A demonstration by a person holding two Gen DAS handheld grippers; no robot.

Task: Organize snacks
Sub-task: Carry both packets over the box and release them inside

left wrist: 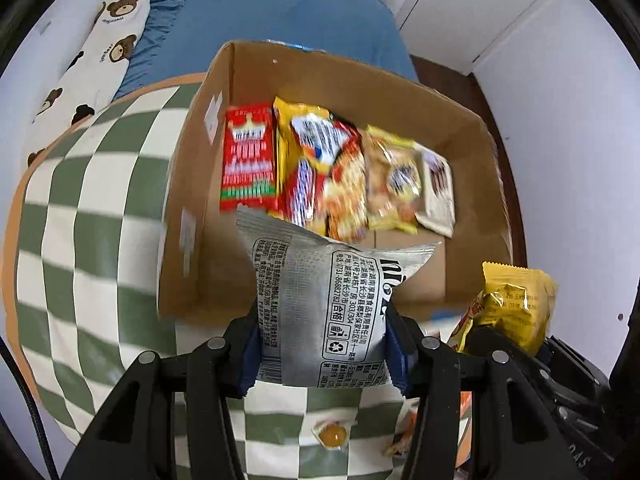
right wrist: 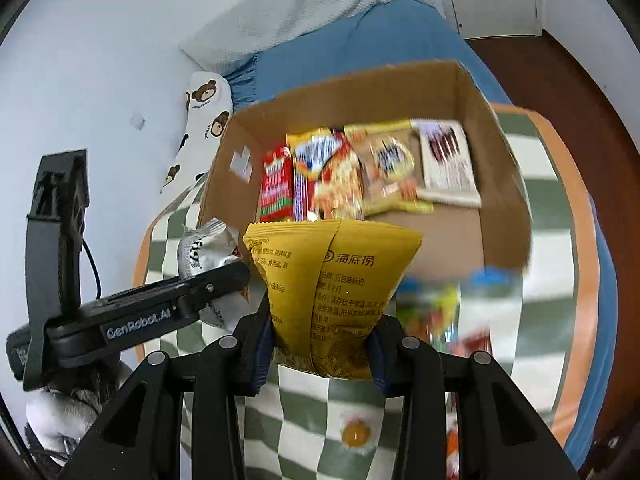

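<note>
1. Left gripper (left wrist: 322, 354): fingers clamped on a silver snack packet (left wrist: 320, 304), held upright just short of the cardboard box's (left wrist: 192, 216) near wall.
2. Right gripper (right wrist: 320, 354): fingers clamped on a yellow snack packet (right wrist: 328, 292), also in front of the box's near wall.
3. Box sits on the green-checked cloth (left wrist: 92, 216) covering the counter; a row of snack packs (left wrist: 332, 176) stands along its far side.
4. A small jelly cup (left wrist: 331, 436) lies on the cloth by the near edge.
5. More loose snacks (right wrist: 436, 308) by the box's near right corner, blurred.
</note>
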